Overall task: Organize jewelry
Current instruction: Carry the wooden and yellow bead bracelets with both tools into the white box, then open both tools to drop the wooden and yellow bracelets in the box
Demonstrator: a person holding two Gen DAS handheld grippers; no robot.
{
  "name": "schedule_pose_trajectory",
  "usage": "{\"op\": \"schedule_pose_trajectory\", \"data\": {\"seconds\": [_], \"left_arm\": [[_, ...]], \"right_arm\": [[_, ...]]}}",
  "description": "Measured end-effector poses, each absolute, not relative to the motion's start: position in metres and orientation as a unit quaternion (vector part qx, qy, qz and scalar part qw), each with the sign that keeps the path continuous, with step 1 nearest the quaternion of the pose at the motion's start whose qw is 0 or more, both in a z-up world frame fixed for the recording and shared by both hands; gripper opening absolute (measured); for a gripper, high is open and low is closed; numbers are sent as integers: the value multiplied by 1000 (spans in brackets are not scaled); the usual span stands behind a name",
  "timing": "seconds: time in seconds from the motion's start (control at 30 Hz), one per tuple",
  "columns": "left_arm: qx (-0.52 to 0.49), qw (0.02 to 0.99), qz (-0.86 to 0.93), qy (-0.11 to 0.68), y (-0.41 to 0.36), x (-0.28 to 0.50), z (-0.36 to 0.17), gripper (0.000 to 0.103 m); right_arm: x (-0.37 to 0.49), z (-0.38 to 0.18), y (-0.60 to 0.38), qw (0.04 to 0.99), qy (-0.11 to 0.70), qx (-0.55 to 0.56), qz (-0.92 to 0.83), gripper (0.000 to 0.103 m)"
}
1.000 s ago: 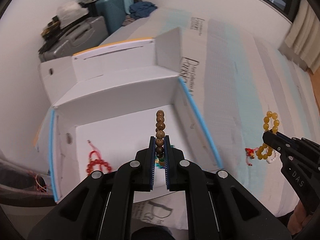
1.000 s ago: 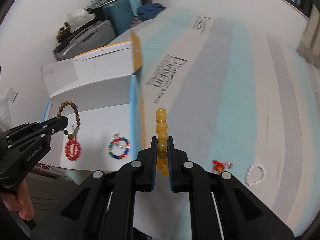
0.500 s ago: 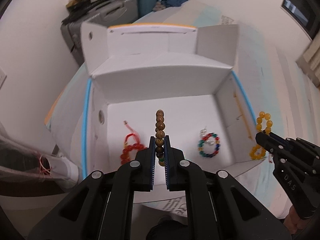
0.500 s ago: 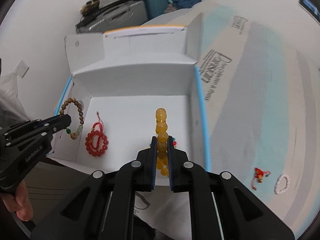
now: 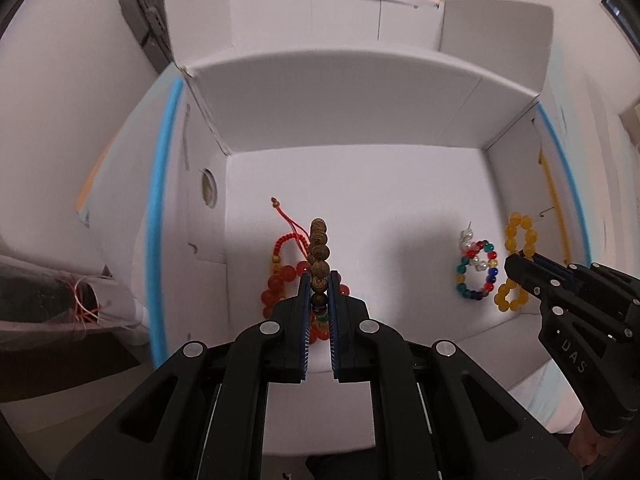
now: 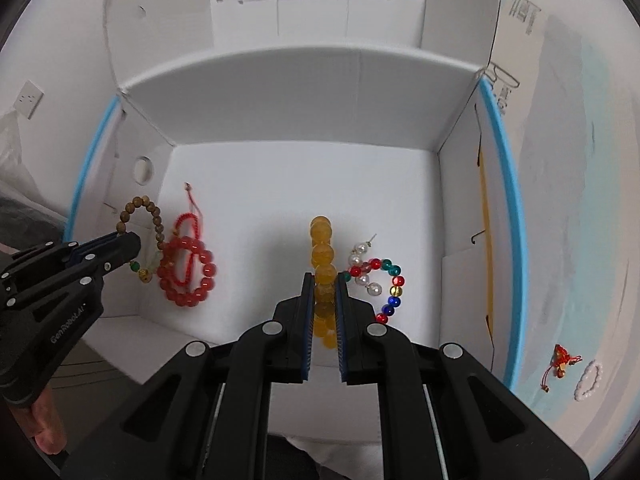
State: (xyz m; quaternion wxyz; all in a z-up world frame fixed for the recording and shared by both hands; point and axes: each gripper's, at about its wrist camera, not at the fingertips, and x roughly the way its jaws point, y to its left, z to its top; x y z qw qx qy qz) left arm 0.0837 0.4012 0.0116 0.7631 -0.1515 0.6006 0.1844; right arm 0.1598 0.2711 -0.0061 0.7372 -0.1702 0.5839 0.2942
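Holding bracelets (image 6: 184, 272) inside white box (image 6: 304, 92)

Box (image 6: 304, 92) floor's far half bare; red bracelet (image 6: 186, 272), multicolour bracelet (image 6: 380, 284) obstruct near half.

A home bedroom: a white cardboard box (image 6: 304, 92) rests on a striped bed (image 6: 568, 216); suitcases (image 5: 150, 28) stand against the wall, which carries a wall socket (image 6: 29, 99).

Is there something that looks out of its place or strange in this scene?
Yes. A small red charm and a white bead bracelet lie on the bedcover, outside the white box. Other bracelets lie in the box or hang over it in the grippers.
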Motion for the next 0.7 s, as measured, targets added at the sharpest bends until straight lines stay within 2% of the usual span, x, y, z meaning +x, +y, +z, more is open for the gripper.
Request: {"op": "schedule_pose_trajectory", "data": {"seconds": [0.47, 0.7], "left_arm": [[-144, 733, 190, 637, 410, 97, -30, 7], [-137, 737, 199, 631, 409, 92, -30, 16]], "right_arm": [[179, -49, 274, 709, 623, -176, 278, 9], [172, -54, 274, 707, 624, -181, 279, 11]]}}
